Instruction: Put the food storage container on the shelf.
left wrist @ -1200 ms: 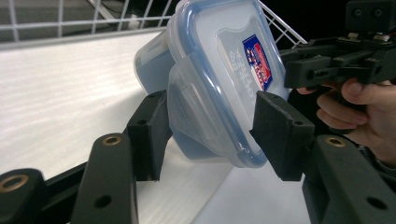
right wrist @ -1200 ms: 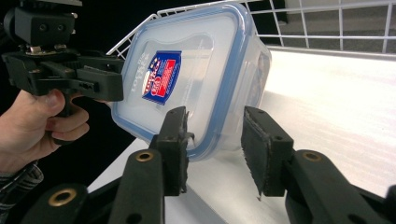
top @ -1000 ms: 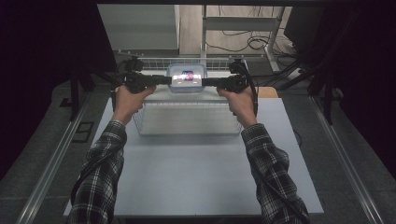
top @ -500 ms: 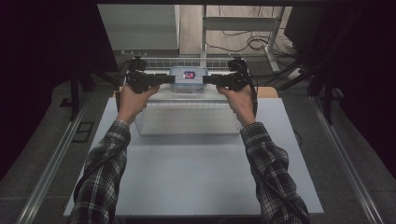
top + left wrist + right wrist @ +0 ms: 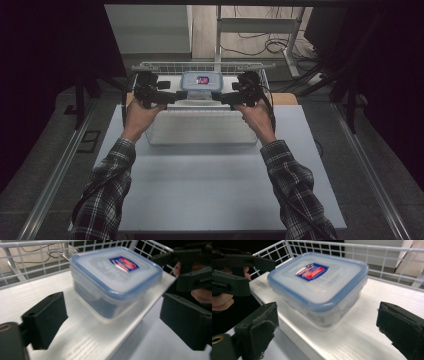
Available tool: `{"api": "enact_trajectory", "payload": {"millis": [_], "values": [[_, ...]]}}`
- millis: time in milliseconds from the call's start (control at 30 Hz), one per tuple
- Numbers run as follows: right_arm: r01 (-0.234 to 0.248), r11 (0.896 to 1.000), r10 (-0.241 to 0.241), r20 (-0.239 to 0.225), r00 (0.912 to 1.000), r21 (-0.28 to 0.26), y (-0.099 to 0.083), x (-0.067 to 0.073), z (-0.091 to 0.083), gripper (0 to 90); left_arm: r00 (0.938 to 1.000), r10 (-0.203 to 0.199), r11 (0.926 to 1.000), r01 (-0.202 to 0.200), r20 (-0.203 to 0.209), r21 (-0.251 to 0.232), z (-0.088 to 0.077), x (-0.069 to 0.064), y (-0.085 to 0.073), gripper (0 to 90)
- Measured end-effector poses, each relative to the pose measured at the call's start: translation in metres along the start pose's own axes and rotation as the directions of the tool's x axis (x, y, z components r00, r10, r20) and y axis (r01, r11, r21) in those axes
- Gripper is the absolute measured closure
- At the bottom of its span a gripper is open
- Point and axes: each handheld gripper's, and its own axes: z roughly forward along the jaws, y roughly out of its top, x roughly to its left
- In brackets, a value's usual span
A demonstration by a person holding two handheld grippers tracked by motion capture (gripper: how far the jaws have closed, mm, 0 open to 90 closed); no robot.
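Lidded plastic container point(image 5: 201, 84) with a blue rim and a red-and-blue label, set on a white corrugated shelf point(image 5: 200, 102) inside a white wire basket point(image 5: 200, 66) at the far edge of the worktop point(image 5: 210, 185). Seen from the high view between the two grippers, near the basket's back wall.

Left gripper point(image 5: 176, 96) level at the container's left side, fingers point(image 5: 45, 317) wide apart after just opening — nothing pressed between them, container point(image 5: 115, 277) a little ahead of the pads and clear of both. Right gripper point(image 5: 223, 98) mirrored on the other side, fingers point(image 5: 258, 325) likewise just spread open, flanking the near corner of the container point(image 5: 319, 282) without touching it.

In each gripper view, the opposite gripper farther off, beyond the container, with part of a hand behind it. Container resting flat and upright on the shelf, lid on, close to the shelf's front edge. Plaid sleeves point(image 5: 107, 185) coming in from the bottom of the high view, both hands raised over a clear, box-like front part of the basket stand.
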Motion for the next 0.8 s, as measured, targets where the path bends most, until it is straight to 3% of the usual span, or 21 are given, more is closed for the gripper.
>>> {"api": "enact_trajectory", "payload": {"millis": [800], "values": [[0.114, 0.994, -0.114, 0.014, 0.9934, 0.001, -0.027, 0.025, -0.020, 1.7, 0.9955, 0.095, 0.9948, -0.095, 0.005, -0.038, -0.019, -0.035, -0.028, 3.0]]}}
